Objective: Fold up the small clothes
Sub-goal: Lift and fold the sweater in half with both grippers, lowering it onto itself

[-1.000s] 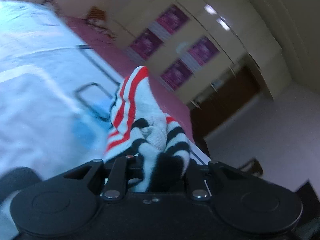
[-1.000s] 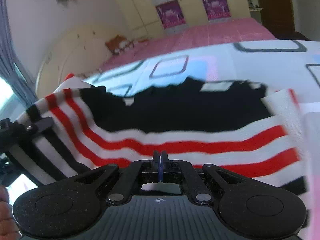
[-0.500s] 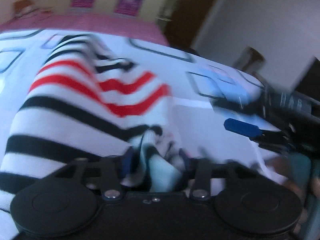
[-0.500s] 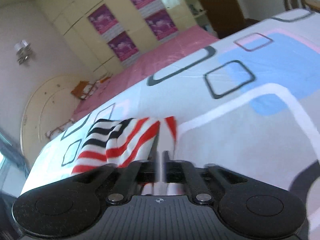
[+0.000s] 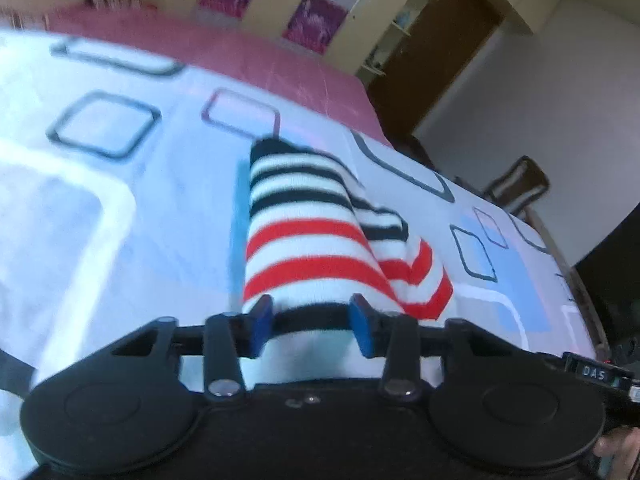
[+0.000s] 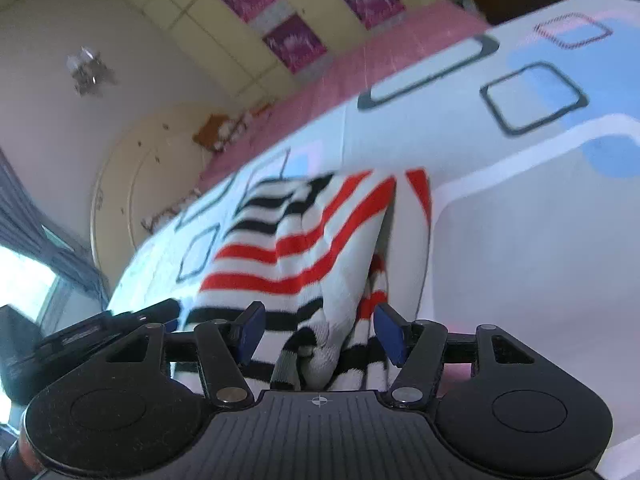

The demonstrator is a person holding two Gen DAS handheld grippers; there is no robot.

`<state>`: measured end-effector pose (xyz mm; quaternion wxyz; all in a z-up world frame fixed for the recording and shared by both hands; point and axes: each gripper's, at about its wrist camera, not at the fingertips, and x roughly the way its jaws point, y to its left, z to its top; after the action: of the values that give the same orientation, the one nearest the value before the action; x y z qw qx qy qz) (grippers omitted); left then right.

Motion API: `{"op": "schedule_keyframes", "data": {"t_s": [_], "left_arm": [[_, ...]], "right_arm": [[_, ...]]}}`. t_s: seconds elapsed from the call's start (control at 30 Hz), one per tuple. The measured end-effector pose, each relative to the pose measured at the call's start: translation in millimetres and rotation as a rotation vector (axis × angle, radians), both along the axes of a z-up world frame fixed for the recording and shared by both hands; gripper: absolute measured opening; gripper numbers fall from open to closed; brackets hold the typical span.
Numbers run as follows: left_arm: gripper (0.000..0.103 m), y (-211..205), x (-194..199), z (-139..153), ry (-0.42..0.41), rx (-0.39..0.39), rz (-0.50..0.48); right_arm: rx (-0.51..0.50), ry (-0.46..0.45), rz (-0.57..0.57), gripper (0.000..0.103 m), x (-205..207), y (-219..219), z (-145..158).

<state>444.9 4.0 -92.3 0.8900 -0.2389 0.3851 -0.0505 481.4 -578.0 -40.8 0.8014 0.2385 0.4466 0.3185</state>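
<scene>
A small knitted garment with white, black and red stripes (image 5: pixel 308 240) lies folded on the patterned bed sheet (image 5: pixel 100 208). My left gripper (image 5: pixel 312 320) is open, its blue pads on either side of the garment's near edge. In the right wrist view the same striped garment (image 6: pixel 304 248) lies bunched at its near end. My right gripper (image 6: pixel 320 332) is open around that bunched end, not pinching it.
The sheet (image 6: pixel 520 240) is white with blue patches and dark square outlines. A pink bedspread (image 5: pixel 240 48) lies beyond it. A wardrobe with purple panels (image 5: pixel 316 20) and a brown door (image 5: pixel 436 52) stand behind. The other gripper (image 6: pixel 100 324) shows at the left.
Both grippers have opened and let go of the garment. It was held up and stretched a second ago and now lies folded on the sheet.
</scene>
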Motion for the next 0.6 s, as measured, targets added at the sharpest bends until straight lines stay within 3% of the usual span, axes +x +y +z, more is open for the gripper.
{"op": "schedule_keyframes", "data": {"t_s": [0.23, 0.43, 0.5, 0.6], "left_arm": [[0.041, -7, -1, -13, 0.006, 0.066, -0.052], [0.043, -5, -1, -14, -0.018, 0.099, -0.099], [0.043, -6, -3, -13, -0.038, 0.096, -0.108], [0.041, -10, -5, -11, -0.063, 0.070, -0.138]], "right_arm": [[-0.114, 0.038, 0.044, 0.060, 12, 31, -14], [-0.214, -0.003, 0.040, 0.037, 12, 48, -20], [-0.238, -0.051, 0.050, 0.024, 8, 51, -14], [-0.241, -0.166, 0.026, 0.022, -7, 44, 7]]}}
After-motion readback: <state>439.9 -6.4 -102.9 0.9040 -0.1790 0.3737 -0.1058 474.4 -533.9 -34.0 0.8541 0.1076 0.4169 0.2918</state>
